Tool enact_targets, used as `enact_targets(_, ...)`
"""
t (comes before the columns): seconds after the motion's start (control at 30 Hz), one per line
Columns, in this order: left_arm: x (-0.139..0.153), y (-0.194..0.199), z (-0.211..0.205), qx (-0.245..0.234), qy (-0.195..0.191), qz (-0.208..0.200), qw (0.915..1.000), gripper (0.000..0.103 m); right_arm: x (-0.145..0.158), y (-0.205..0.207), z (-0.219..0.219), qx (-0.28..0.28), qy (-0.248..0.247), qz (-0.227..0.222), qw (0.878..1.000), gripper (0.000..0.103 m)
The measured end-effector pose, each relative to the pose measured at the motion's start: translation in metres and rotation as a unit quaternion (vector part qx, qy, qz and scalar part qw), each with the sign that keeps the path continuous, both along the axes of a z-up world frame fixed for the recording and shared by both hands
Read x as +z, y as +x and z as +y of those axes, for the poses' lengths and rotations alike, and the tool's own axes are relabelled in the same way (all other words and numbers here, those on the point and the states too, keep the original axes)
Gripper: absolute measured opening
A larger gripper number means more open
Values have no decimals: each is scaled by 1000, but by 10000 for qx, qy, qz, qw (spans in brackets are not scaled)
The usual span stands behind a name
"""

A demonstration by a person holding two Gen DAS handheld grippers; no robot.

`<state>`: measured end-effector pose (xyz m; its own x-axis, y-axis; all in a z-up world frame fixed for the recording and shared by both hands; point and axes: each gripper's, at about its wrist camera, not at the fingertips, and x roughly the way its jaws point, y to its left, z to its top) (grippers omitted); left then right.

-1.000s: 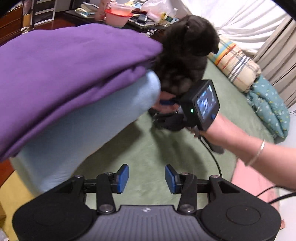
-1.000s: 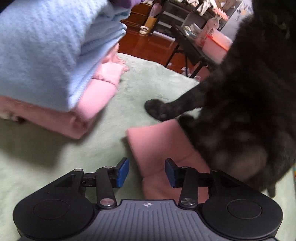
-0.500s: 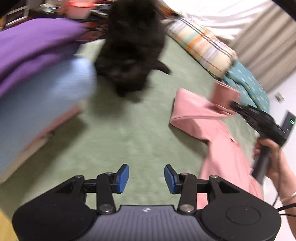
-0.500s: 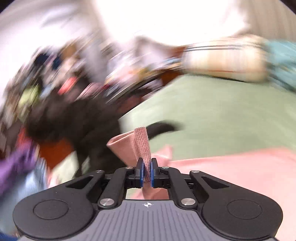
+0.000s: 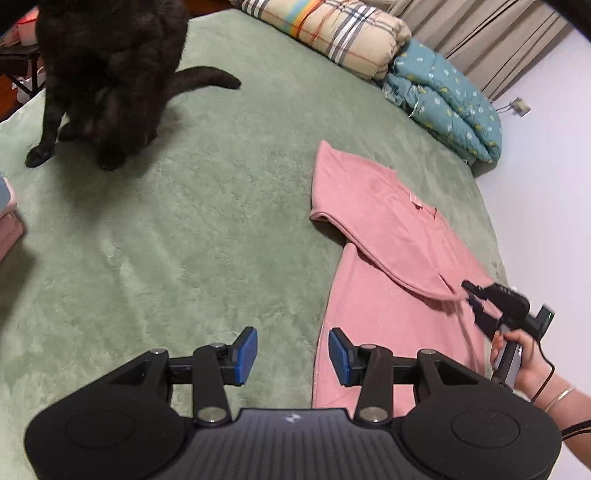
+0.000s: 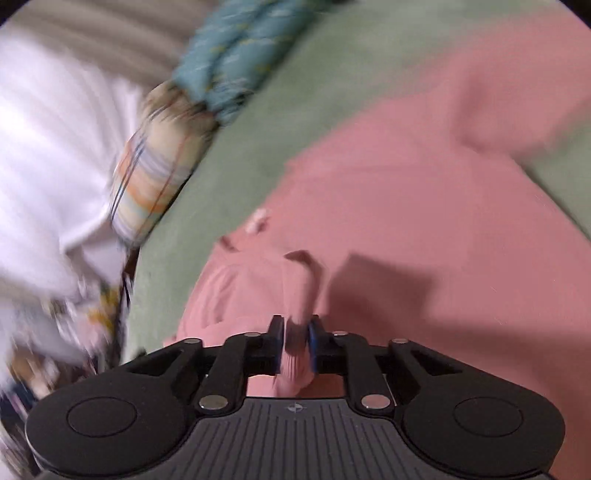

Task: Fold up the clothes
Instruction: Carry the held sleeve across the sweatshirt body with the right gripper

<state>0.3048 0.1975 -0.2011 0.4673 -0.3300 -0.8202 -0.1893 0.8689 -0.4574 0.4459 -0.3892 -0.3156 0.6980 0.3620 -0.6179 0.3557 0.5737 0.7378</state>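
Note:
A pink long-sleeved top [image 5: 388, 314] lies flat on the green blanket [image 5: 184, 229], its sleeve [image 5: 369, 206] folded across the body. My right gripper [image 5: 470, 295] is at the sleeve's cuff end over the top's right side. In the blurred right wrist view the ribbed cuff [image 6: 295, 343] sits between the pads of the right gripper [image 6: 295, 332] while its jaws are opening. My left gripper [image 5: 291, 343] hovers open and empty above the blanket, just left of the top's hem edge.
A black cat [image 5: 107, 62] sits on the blanket at the far left. A rolled plaid quilt [image 5: 332, 29] and a teal quilt [image 5: 443, 99] lie along the far edge. A corner of a folded stack [image 5: 7, 221] shows at the left edge.
The right gripper shut on the cuff beside the cat and carried the sleeve right, across the top's body. The left view swung right, off the folded stack.

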Motion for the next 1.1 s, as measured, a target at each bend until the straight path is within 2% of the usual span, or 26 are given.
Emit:
enact_targets(0.03,2,1,0,10,4,12,10000,42,-4,-5,-7,-87,86,31,9999,43)
enact_targets(0.13,4,5,0,40,15,64,10000,42,-13,-11,-20,-25,378,-19,9993,49)
enact_targets(0.27,-2,11,-3,84,-14,219,9997,42,-16,9,-29,538,326,46,9980,55)
enact_targets(0.4,-8,16,-13,-37,-12,331,9994,42,-29,39,-31,1082,631,129,9920,56)
enact_targets(0.47,-10,18,-17,-118,-11,370,9992,42,-31,58,-29,1520,496,157,9870,53)
enact_targets(0.5,-10,20,-22,-218,25,373,9991,42,-30,70,-26,1827,185,206,9828,48)
enact_targets(0.57,-10,23,-27,-352,96,359,9987,42,-29,80,-25,2116,144,250,9769,47)
enact_targets(0.6,-10,24,-28,-398,119,361,9985,42,-28,85,-24,2281,138,299,9731,37)
enact_targets(0.63,-10,25,-29,-441,140,364,9983,42,-24,95,-19,2633,22,374,9640,7)
enact_targets(0.7,-12,26,-30,-463,149,410,9980,42,-13,104,-7,3137,-519,449,9470,4)
enact_targets(0.77,-16,27,-30,-418,109,471,9980,42,1,107,1,3322,-910,388,9380,4)
enact_targets(0.8,-16,28,-30,-401,96,482,9980,42,7,104,-3,3276,-997,345,9389,4)
enact_targets(0.83,-16,29,-29,-389,86,490,9980,42,26,107,-6,3065,-1201,241,9439,4)
enact_targets(1.0,-14,35,-31,-423,17,460,9980,42,96,110,-50,2162,-1554,-73,9639,4)
enact_targets(1.1,-19,36,-33,-413,-46,531,9977,42,118,112,-72,1850,-1930,-120,9635,4)
